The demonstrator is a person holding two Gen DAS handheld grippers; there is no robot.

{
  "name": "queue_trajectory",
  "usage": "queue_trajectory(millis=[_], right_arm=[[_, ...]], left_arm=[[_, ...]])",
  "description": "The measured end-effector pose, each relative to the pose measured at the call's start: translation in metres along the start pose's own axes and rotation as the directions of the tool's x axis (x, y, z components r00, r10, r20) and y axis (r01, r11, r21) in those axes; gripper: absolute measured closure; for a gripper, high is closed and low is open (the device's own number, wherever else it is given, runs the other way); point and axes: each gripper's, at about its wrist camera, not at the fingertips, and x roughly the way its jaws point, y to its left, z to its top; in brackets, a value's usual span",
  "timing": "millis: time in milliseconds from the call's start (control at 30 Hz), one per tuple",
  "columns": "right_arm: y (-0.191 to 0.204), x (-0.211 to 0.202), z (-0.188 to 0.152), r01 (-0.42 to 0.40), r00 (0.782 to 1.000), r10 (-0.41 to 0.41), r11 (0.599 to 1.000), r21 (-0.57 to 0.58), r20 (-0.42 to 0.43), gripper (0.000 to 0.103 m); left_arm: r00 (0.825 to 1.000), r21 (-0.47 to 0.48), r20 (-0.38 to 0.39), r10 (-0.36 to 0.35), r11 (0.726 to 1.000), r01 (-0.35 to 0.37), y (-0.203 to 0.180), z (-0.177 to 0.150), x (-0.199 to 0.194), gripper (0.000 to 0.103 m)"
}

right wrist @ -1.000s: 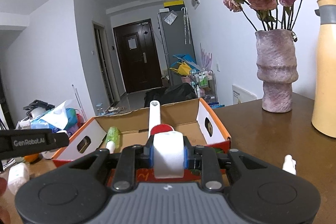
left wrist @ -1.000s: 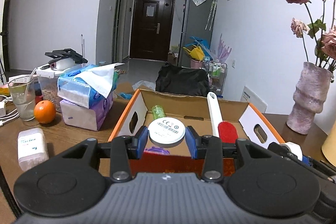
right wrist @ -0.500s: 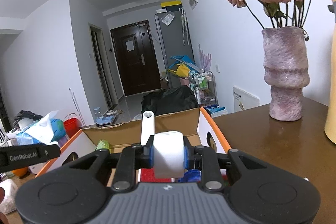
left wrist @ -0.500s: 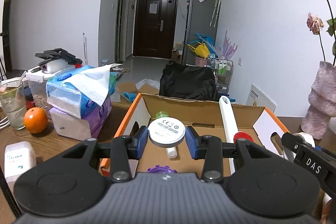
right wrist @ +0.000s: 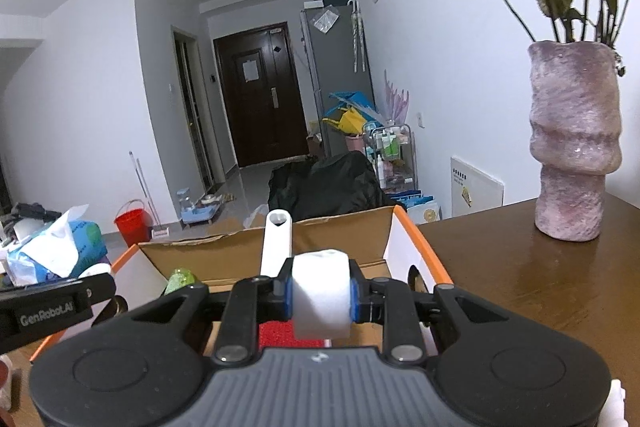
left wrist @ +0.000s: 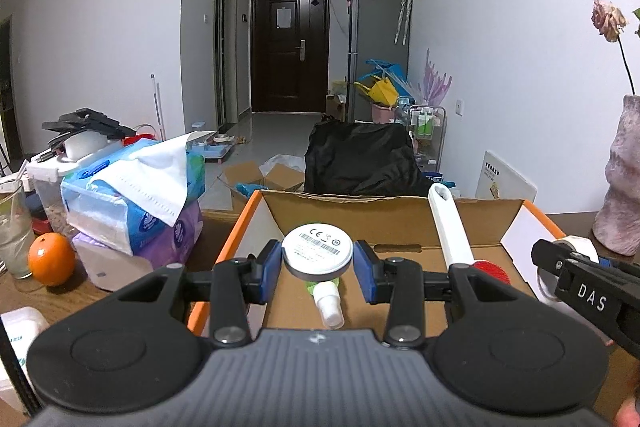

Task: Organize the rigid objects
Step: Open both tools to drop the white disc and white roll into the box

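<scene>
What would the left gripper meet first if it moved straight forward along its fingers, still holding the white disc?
Probably the small spray bottle lying on the floor of the cardboard box, just below the left gripper and its white disc. Depth is unclear; it might reach the back wall instead.

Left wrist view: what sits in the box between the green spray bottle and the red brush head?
Nothing: bare cardboard floor of the box lies between the green spray bottle and the red brush head. The left wrist view shows it, though the tongs' fingers hide part of that stretch.
</scene>
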Motion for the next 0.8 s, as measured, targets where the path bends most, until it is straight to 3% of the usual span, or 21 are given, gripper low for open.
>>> queue_trajectory(millis=[267,400,467,533,600,700,800], right_arm=[[0.001,0.008,0.0,0.012,1.0,-0.013,1.0,-0.018,-0.027,0.079],[0.0,0.009,0.001,0.027,0.998,-0.028,0.999,-0.026,-0.05,0.078],[0.0,0.008,0.001,0.041,0.997,-0.042,0.999,-0.031,-0.059,0.066],[-0.001,0.008,0.001,0.053,0.997,-0.055,0.998,-0.037,-0.06,0.044],[-0.001,0.007,0.0,0.065,0.996,-0.067,0.997,-0.044,-0.057,0.028],[-0.002,0.004,0.0,0.064,0.997,-0.066,0.997,-0.039,-0.041,0.003],[-0.002,0.002,0.001,0.064,0.997,-0.065,0.997,-0.039,-0.032,0.0]], left_arm=[[0.999,0.004,-0.019,-0.026,1.0,0.026,0.004,0.0,0.005,0.062],[1.0,0.002,-0.011,-0.016,1.0,0.016,0.006,0.0,0.003,0.04],[1.0,0.004,0.002,-0.005,1.0,0.005,0.007,0.001,0.001,0.03],[1.0,0.004,0.014,0.01,1.0,-0.01,0.009,0.002,-0.001,0.016],[0.999,-0.007,0.023,0.026,1.0,-0.026,0.012,0.002,-0.002,0.005],[0.998,-0.013,0.036,0.044,0.999,-0.043,0.016,0.004,-0.003,0.0],[0.999,-0.022,0.03,0.045,0.999,-0.045,0.02,0.005,-0.003,0.0]])
